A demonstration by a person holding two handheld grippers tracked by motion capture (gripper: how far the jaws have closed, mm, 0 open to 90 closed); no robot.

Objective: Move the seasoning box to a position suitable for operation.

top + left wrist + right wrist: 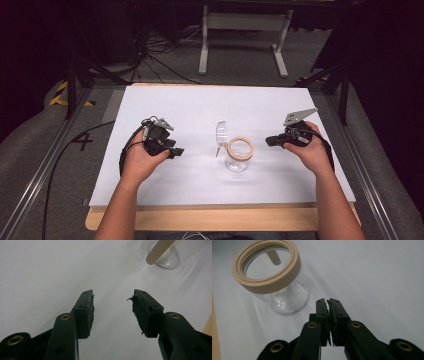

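We saw a glass jar (237,159) standing upright near the middle of the white bench (190,105), its mouth ringed by a tan band (240,148). Its clear hinged lid (221,131) stood open, tipped up on the jar's far-left side in the high view. The left gripper (176,151) was held in the person's left hand (142,161), well apart from the jar on its left, pointing toward it. In the left gripper view its jaws stood spread wide with nothing between them, bare white bench showing in the gap, and the worn black pads (139,312) looked frayed at their edges; part of the jar (167,260) sat at the top right of that view behind a tan strip (157,251). The right gripper (269,141), in the person's right hand (311,150), hung just to the right of the jar without touching it. In the right gripper view its jaws were pressed together on nothing, the pads meeting, and the jar (284,298) stood near, ahead and to the left, its tan band (268,277) plainly seen. Beyond the bench, cables (160,55) lay on the grey floor beside a white frame (245,25).
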